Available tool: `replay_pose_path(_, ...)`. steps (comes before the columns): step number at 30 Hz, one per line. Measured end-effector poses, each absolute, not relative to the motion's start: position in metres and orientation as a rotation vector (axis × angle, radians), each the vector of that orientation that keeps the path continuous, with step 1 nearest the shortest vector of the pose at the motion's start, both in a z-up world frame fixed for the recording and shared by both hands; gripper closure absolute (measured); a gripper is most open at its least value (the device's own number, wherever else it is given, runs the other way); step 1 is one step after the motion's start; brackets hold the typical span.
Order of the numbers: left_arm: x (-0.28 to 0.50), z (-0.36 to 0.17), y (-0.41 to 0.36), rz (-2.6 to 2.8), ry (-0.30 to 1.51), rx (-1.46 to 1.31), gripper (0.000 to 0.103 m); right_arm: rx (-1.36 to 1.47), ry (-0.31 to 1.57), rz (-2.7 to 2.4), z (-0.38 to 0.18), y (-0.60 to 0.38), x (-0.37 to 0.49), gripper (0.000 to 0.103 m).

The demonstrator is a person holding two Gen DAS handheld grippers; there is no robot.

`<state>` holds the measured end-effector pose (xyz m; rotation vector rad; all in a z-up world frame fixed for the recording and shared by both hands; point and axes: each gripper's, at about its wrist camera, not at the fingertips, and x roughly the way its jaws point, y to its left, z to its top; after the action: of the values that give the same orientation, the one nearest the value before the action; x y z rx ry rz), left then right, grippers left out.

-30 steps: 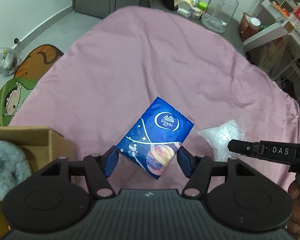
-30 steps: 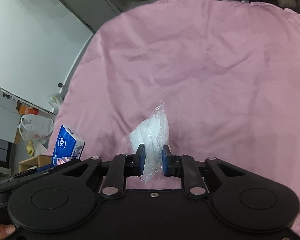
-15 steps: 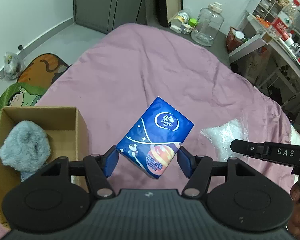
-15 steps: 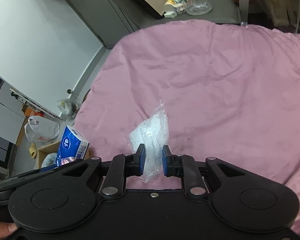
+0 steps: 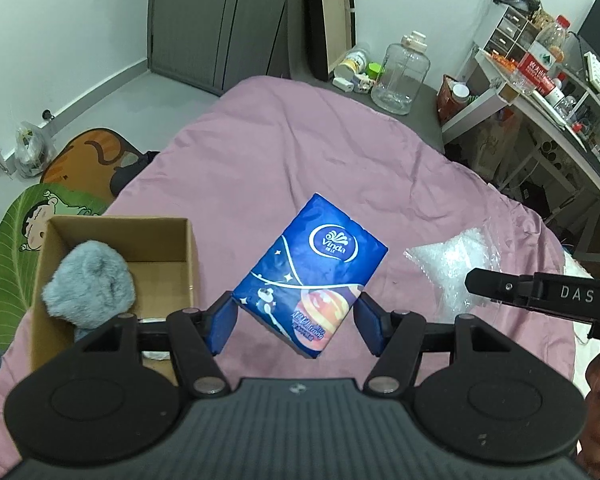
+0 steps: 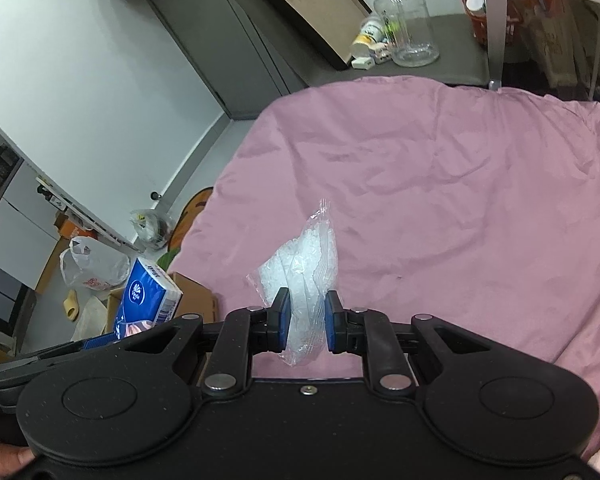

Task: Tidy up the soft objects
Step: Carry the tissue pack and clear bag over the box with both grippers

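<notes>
Above the cardboard box (image 5: 116, 264): left hand-held gripper (image 5: 296, 320) pinching tissue pack (image 5: 312, 280), right hand-held gripper (image 6: 306, 316) clamped on plastic bag (image 6: 300, 272). Lower beside the grey plush (image 5: 88, 280) before releasing.

Both grippers raised, each clamped on a soft item

The left gripper (image 5: 296, 320) points steeply downward, its two blue pads (image 5: 219, 326) pressed against the lower sides of a blue tissue pack (image 5: 312, 276) that hangs tilted between them, clear of the bed. The right gripper (image 6: 305, 322) also angles downward, its jaws nearly together and pinching a clear plastic bag (image 6: 304, 276) of white bits. Seen from the left wrist view, the right gripper's finger reaches in from the right edge, with part of the person's hand (image 5: 598, 376) behind it.
</notes>
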<state>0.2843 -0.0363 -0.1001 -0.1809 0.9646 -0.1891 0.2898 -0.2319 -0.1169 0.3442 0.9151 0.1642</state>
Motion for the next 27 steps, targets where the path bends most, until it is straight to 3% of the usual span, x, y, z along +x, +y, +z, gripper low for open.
replay_pose_path(27,0.234,-0.089,0.054,-0.165,0.905,-0.252,0.041,0.268,0.847,0.171,-0.098,-0.166,0.247,0.086)
